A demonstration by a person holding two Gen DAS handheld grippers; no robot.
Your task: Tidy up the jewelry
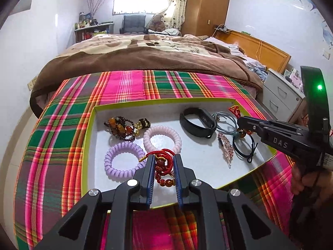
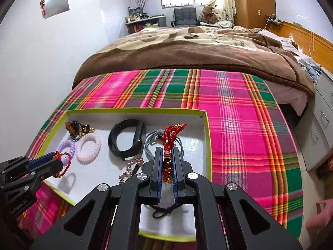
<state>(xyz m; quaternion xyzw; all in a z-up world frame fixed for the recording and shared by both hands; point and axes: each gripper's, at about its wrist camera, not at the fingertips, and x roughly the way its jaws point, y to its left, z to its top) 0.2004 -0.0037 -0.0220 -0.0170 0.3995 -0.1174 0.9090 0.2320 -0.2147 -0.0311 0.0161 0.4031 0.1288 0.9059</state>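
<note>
A shallow white tray with a lime rim lies on a plaid cloth. My left gripper is shut on a red cord bracelet with red beads over the tray's near left. My right gripper is shut on a red knotted charm over the tray's right part. In the tray lie a lilac coil tie, a pink coil tie, an amber bead bracelet, a black band, a grey cord and a sparkly clip.
The plaid cloth covers the table around the tray. A bed with a brown blanket stands behind the table. White drawers stand at the right. A black hair tie lies at the tray's right edge.
</note>
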